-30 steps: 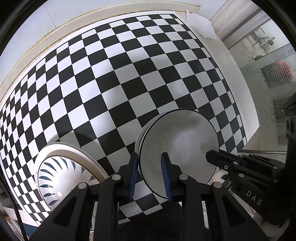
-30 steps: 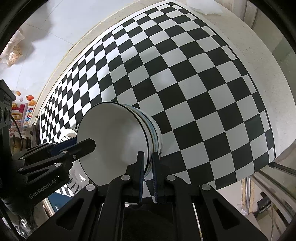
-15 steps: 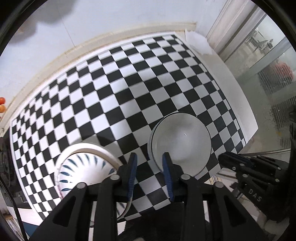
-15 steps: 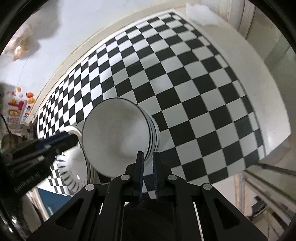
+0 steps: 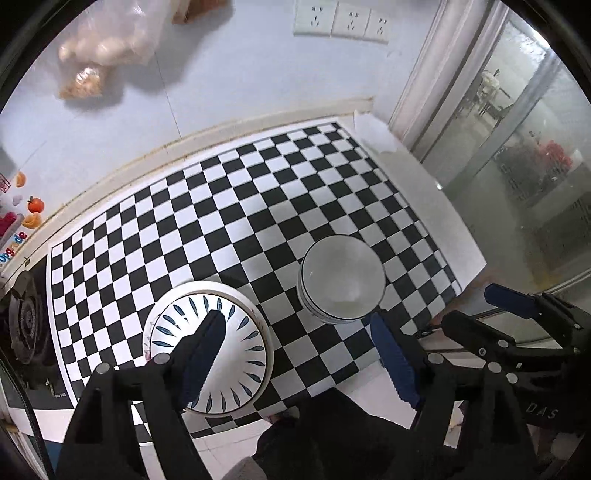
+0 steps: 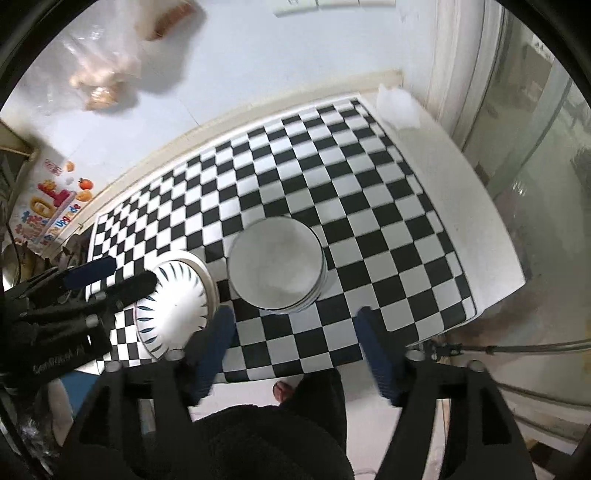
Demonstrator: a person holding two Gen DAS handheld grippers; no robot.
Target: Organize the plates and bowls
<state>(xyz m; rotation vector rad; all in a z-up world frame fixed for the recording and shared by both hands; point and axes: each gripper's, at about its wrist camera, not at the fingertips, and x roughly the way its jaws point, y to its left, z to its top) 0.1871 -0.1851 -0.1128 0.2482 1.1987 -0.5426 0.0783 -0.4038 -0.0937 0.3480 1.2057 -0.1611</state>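
A stack of white bowls (image 5: 341,280) (image 6: 275,262) with dark rim lines stands on the checkered counter. Left of it lies a stack of white plates with blue leaf marks (image 5: 208,349) (image 6: 173,302). My left gripper (image 5: 295,354) hangs high above both stacks; its jaws are opening and hold nothing. My right gripper (image 6: 291,345) is also raised above the counter, jaws opening, with only air between them. Each gripper shows at the edge of the other's view: right gripper (image 5: 517,325), left gripper (image 6: 92,280).
The black-and-white checkered counter (image 5: 229,214) runs to a white wall with sockets (image 5: 341,16). A stove burner (image 5: 26,321) sits at the left end. Bags of food (image 5: 99,48) hang on the wall. A glass door (image 5: 517,155) is on the right.
Both grippers let go of the bowl stack's rim, rose well above the counter and spread their jaws wide. The bowls stay on the counter beside the plates.
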